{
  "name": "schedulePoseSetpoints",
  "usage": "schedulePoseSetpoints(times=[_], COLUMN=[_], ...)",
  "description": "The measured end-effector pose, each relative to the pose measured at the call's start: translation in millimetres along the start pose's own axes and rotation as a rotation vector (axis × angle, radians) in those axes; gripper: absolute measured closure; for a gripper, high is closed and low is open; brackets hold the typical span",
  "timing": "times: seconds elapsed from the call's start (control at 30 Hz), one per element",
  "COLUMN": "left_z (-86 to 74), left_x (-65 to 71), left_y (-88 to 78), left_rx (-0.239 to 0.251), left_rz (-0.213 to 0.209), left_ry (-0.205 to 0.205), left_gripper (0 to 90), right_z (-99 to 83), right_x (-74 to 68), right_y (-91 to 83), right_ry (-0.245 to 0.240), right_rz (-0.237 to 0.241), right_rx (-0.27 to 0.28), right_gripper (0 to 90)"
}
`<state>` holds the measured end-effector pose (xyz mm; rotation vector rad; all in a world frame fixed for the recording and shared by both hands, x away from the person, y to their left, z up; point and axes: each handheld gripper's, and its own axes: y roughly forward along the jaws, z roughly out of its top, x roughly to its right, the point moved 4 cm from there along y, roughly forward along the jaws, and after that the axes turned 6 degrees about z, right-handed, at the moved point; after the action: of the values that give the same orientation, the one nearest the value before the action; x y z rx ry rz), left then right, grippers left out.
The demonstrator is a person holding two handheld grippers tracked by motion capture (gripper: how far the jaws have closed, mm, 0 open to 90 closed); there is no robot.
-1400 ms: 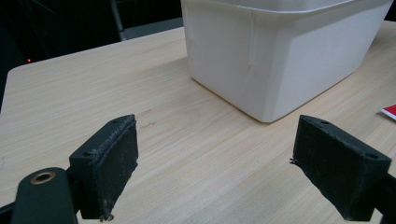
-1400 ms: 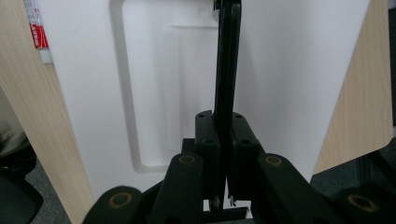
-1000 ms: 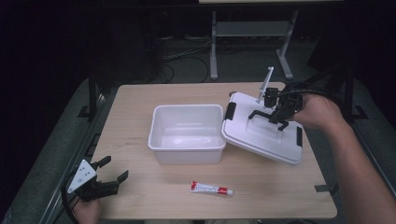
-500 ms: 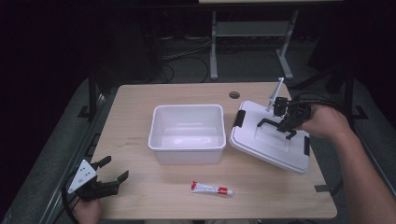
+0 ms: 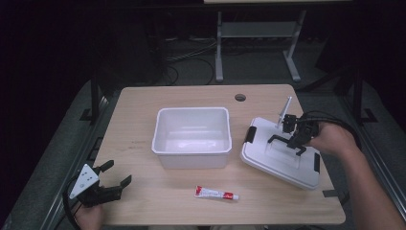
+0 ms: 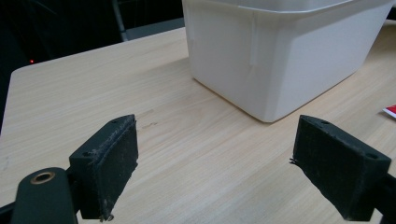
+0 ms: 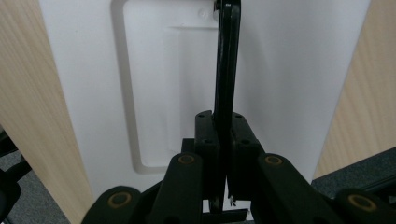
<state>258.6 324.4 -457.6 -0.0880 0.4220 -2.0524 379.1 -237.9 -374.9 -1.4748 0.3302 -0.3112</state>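
Right gripper view: right gripper (image 7: 223, 154) pinches the thin black handle (image 7: 227, 65) of the white lid (image 7: 289, 70), padded jaws pressed flat on either side of it. Lid is smooth moulded plastic, rectangular, with a recessed panel under the handle. High view: lid (image 5: 282, 165) lies near the table's (image 5: 143, 110) right edge, probably resting flat, though its far side is hard to judge. White open bin (image 5: 192, 136), rounded corners, sits mid-table. Red-and-white tube (image 5: 216, 194) lies near the front edge. Left gripper (image 5: 112, 184) rests at the front-left corner, jaws spread, nothing between the 2 rough pads (image 6: 109, 163).
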Motion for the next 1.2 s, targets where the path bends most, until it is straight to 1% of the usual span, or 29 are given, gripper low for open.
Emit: schedulePoseSetpoints(times=[0.07,0.1,0.17,0.23,0.27,0.3,0.37,0.53,0.67,0.9,1.0,1.2], left_z=[0.2,0.2,0.1,0.2,0.3,0.3,0.3,0.3,0.2,0.4,0.3,0.3], left_x=[0.6,0.6,0.9,1.0,1.1,1.1,1.1,0.7,0.0,0.3,0.6,1.4], left_y=[0.0,0.0,0.1,0.0,0.1,0.1,0.3,0.3,0.2,0.2,0.3,0.8], left_rx=[0.001,0.001,-0.001,0.0,0.001,0.001,-0.001,0.001,0.002,0.001,0.001,-0.001], left_rz=[-0.002,-0.002,-0.003,-0.002,-0.001,-0.001,-0.002,-0.001,0.0,0.0,-0.002,-0.002], left_ry=[0.002,0.002,0.002,0.003,0.004,0.004,0.003,0.004,0.002,0.004,0.004,0.005], left_gripper=[13.5,13.6,13.5,13.5,13.5,13.5,13.5,13.5,13.5,13.5,13.5,13.5], right_z=[-1.7,-1.7,-3.0,-2.7,-2.1,-2.1,1.6,8.1,12.0,13.9,13.1,10.6], right_x=[0.0,0.0,-0.3,-0.5,-0.5,-0.5,-0.3,-0.3,-0.9,-2.1,-3.1,-5.8], right_y=[7.1,7.1,16.6,28.3,31.4,31.4,39.0,47.9,53.5,54.1,54.3,54.0], right_ry=[0.001,0.001,0.005,0.001,-0.001,-0.001,-0.003,-0.01,-0.018,-0.015,-0.016,-0.009], right_rz=[0.01,0.01,0.022,0.031,0.033,0.033,0.036,0.042,0.04,0.037,0.031,0.036], right_rx=[-0.004,-0.004,-0.01,-0.022,-0.025,-0.025,-0.03,-0.04,-0.041,-0.036,-0.025,-0.007], right_gripper=[84.4,84.4,84.3,84.3,84.3,84.3,84.3,84.3,84.2,84.2,83.8,83.3])
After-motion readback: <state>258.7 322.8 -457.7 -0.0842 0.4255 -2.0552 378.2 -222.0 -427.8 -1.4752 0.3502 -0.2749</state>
